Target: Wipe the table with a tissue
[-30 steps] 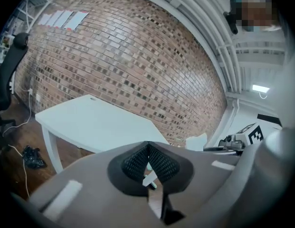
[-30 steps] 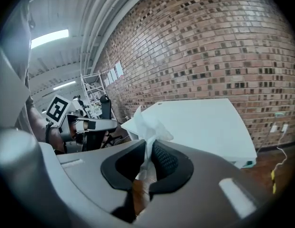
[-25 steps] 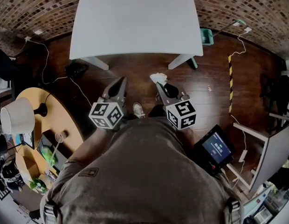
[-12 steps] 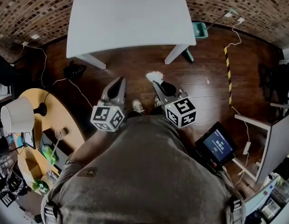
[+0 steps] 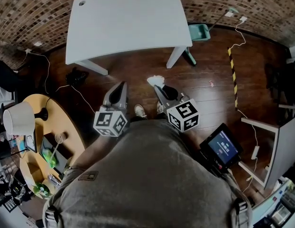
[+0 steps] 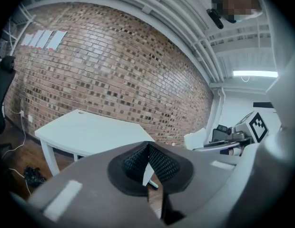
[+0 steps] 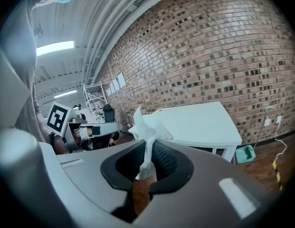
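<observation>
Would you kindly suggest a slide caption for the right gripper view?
Right tool clamps a crumpled white tissue, aimed at the white table before a brick wall.

There are 2 grippers, the left gripper (image 5: 122, 85) and the right gripper (image 5: 157, 87), 1 tissue (image 5: 155, 80), 1 white table (image 5: 123, 23), 1 round wooden table (image 5: 66, 122), 1 white lamp (image 5: 16, 119), 1 teal dustpan (image 5: 199, 31) and 1 lit screen (image 5: 222, 147).
</observation>
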Demonstrator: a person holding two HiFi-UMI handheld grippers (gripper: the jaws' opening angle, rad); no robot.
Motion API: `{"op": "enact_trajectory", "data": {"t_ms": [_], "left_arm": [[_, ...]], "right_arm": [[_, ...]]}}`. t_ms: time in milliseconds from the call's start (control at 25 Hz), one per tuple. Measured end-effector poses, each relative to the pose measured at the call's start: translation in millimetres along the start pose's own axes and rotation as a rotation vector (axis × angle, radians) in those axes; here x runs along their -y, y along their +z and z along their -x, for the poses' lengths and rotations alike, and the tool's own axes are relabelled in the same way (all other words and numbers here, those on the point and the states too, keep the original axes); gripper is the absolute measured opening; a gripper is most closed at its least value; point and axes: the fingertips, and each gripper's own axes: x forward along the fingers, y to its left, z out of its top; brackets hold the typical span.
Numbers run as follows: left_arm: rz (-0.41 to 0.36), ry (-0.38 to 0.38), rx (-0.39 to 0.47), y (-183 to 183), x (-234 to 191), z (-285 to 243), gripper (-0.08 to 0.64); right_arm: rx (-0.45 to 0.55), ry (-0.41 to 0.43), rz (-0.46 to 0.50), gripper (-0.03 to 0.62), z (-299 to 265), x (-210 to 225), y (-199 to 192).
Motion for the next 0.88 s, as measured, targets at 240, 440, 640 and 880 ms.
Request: {"op": "enact_trajectory", "data": {"t_ms": [240, 440, 640, 880], "left_arm": [[0.002, 0.006, -0.006, -6, 4, 0, 0.002], [0.007, 0.004, -0.002, -7, 3, -2, 0.002], [0.006, 0.003, -0.004, -6, 0, -3, 0.002], [0.005, 0.002, -0.006, -4, -5, -6, 0.002]], "right_arm": [[-0.006, -0.001, 0.012, 0.048, 3, 4, -1], [-0.008, -0.005, 0.022, 0.048, 0, 4, -1], [-0.014, -0.007, 0.031, 0.048, -3, 4, 1], [-0.01, -0.008, 0.035, 0.048, -8, 4, 5]]}}
